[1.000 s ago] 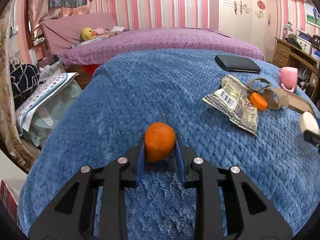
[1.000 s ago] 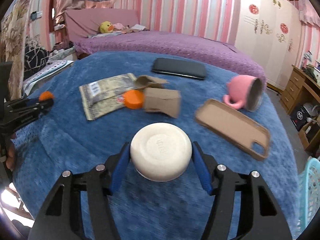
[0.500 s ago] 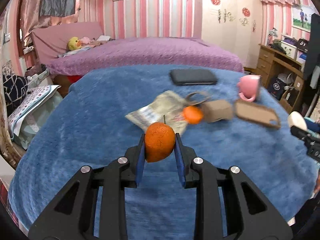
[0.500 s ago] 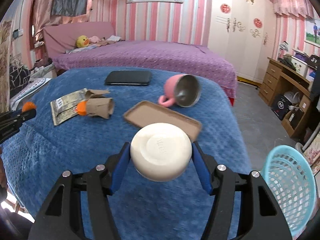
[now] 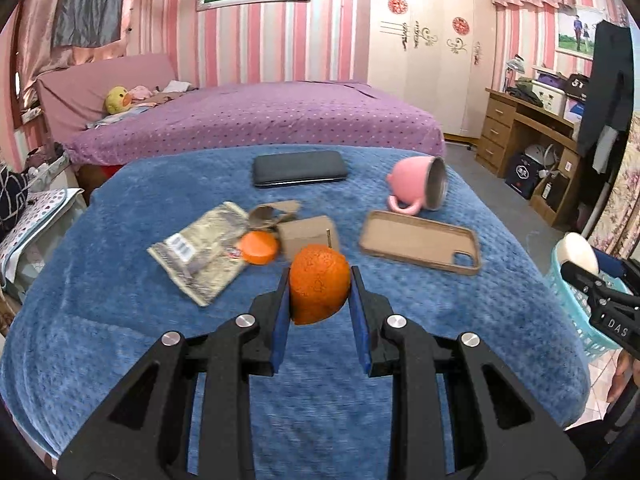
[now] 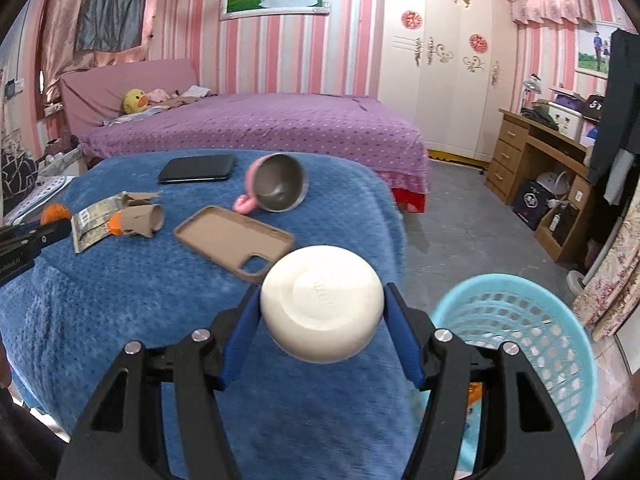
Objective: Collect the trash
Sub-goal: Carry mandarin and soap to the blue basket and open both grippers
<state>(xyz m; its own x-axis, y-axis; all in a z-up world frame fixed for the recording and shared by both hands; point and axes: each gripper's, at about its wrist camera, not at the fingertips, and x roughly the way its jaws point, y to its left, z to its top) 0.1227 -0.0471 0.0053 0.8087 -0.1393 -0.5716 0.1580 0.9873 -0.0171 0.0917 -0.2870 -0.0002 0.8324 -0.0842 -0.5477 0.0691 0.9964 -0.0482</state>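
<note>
My left gripper (image 5: 319,294) is shut on an orange peel (image 5: 319,283), held above the blue blanket (image 5: 120,320). My right gripper (image 6: 322,314) is shut on a round cream lid (image 6: 322,314), near the table's right edge beside the light blue mesh basket (image 6: 520,320). On the blanket lie a crumpled snack wrapper (image 5: 202,252), an orange cap (image 5: 259,247) and torn cardboard tube pieces (image 5: 308,234). In the left wrist view the right gripper (image 5: 576,258) with the lid shows at the far right over the basket (image 5: 576,308).
A pink mug (image 5: 418,190) lies on its side, with a tan phone case (image 5: 420,242) and a dark phone (image 5: 300,168) on the blanket. A purple bed (image 5: 256,124) stands behind. A wooden desk (image 6: 536,160) is at the right.
Both grippers have swung to the right across the table with their loads. The basket has come into the right wrist view; the trash pile has shifted left in both views.
</note>
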